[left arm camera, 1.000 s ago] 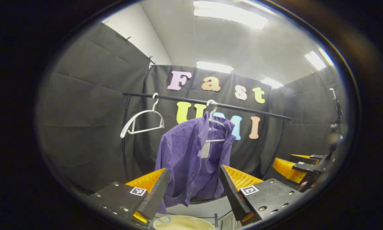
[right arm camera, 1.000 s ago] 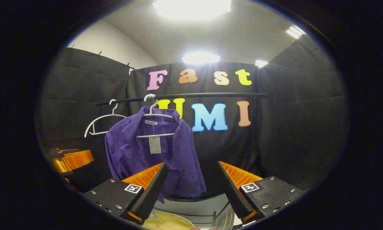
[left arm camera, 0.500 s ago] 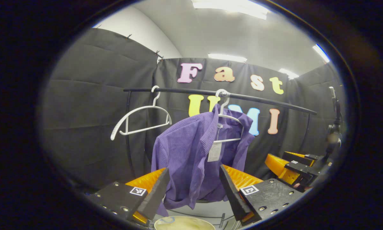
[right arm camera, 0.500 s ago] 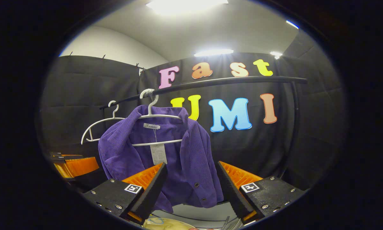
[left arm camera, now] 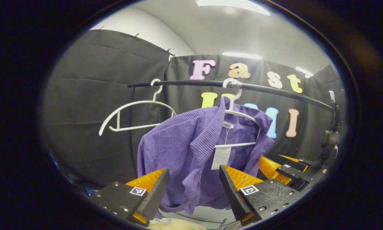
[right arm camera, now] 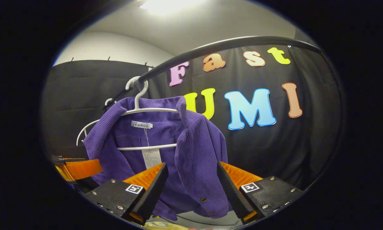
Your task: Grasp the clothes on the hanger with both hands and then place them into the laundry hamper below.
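A purple corduroy jacket point(left arm camera: 181, 153) point(right arm camera: 194, 150) hangs on a white hanger point(left arm camera: 239, 111) point(right arm camera: 140, 110) from a black rail point(left arm camera: 274, 91) point(right arm camera: 229, 43). My left gripper point(left arm camera: 193, 174) stands open, its fingers on either side of the jacket's left front panel, apart from the cloth. My right gripper point(right arm camera: 191, 169) is open too, framing the jacket's right front panel with its buttons. The right gripper point(left arm camera: 284, 166) also appears at the right of the left gripper view, and the left gripper point(right arm camera: 76, 167) at the left of the right gripper view. A pale hamper rim point(left arm camera: 175, 225) peeks in below.
An empty white hanger point(left arm camera: 134, 111) hangs on the same rail to the jacket's left, partly hidden behind the jacket in the right gripper view as a hanger point(right arm camera: 82, 131). A paper tag point(left arm camera: 220, 157) dangles from the jacket's collar. The rail's upright post point(left arm camera: 131, 127) stands at the left.
Both grippers have moved closer to the jacket and risen; it looks larger and now fills the gap between each pair of fingers. Both stayed open.
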A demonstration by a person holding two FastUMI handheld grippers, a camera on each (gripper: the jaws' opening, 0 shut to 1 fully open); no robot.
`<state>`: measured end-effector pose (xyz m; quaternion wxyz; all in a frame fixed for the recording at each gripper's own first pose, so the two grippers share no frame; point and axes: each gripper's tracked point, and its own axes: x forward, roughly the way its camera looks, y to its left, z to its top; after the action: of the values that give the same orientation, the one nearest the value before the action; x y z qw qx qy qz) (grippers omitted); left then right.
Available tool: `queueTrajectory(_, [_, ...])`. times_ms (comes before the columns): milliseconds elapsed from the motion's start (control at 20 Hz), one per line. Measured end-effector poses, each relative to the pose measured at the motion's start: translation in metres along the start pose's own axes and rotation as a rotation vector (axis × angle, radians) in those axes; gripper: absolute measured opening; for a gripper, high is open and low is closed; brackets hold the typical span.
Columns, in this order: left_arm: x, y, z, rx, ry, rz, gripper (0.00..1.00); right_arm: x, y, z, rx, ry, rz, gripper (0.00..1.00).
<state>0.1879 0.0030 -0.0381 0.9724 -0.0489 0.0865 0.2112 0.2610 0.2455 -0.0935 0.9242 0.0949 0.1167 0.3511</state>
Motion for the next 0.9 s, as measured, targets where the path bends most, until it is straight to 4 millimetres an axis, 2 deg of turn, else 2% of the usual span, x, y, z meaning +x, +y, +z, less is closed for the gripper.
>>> queueTrajectory(50, [0.008, 0.001, -0.003, -0.002, 0.005, 0.018, 0.86, 0.008, 0.000, 0.000, 0.005, 0.003, 0.013, 0.94])
queueTrajectory(150, [0.023, 0.002, -0.008, 0.000, 0.014, 0.046, 0.94, 0.023, -0.002, -0.001, 0.015, 0.005, 0.034, 0.95])
queueTrajectory(200, [0.031, 0.001, -0.009, 0.004, 0.014, 0.054, 0.90, 0.029, -0.002, -0.002, 0.019, 0.004, 0.044, 0.95])
queueTrajectory(250, [0.038, 0.002, -0.009, 0.011, 0.012, 0.068, 0.95, 0.034, -0.003, -0.003, 0.022, 0.006, 0.051, 0.94])
queueTrajectory(300, [0.044, 0.003, -0.010, 0.017, 0.012, 0.082, 0.90, 0.041, -0.004, -0.006, 0.026, 0.010, 0.055, 0.95])
queueTrajectory(350, [0.050, 0.004, -0.010, 0.022, 0.012, 0.097, 0.94, 0.046, -0.004, -0.009, 0.031, 0.019, 0.061, 0.95])
queueTrajectory(400, [0.056, 0.002, -0.012, 0.021, 0.013, 0.104, 0.94, 0.051, -0.003, -0.012, 0.039, 0.027, 0.069, 0.95])
queueTrajectory(500, [0.066, 0.000, -0.015, 0.025, 0.022, 0.120, 0.82, 0.060, -0.002, -0.016, 0.050, 0.036, 0.077, 0.95])
queueTrajectory(550, [0.069, 0.002, -0.016, 0.032, 0.019, 0.136, 0.82, 0.064, -0.002, -0.017, 0.051, 0.038, 0.079, 0.95])
queueTrajectory(600, [0.070, 0.007, -0.014, 0.041, 0.011, 0.168, 0.74, 0.066, -0.001, -0.017, 0.050, 0.039, 0.080, 0.96])
queueTrajectory(700, [0.073, -0.001, -0.016, 0.033, 0.006, 0.137, 0.56, 0.069, -0.001, -0.016, 0.045, 0.029, 0.081, 0.94])
queueTrajectory(750, [0.069, 0.003, -0.014, 0.038, 0.000, 0.165, 0.56, 0.069, 0.000, -0.015, 0.038, 0.027, 0.084, 0.89])
queueTrajectory(800, [0.065, 0.008, -0.013, 0.033, -0.013, 0.176, 0.28, 0.070, 0.001, -0.015, 0.026, 0.022, 0.086, 0.85])
queueTrajectory(850, [0.070, 0.001, -0.014, 0.017, -0.014, 0.147, 0.00, 0.070, 0.002, -0.013, 0.015, 0.018, 0.087, 0.71])
queueTrajectory(900, [0.067, -0.013, -0.015, -0.006, -0.012, 0.081, 0.05, 0.071, 0.001, -0.013, 0.008, 0.014, 0.090, 0.60])
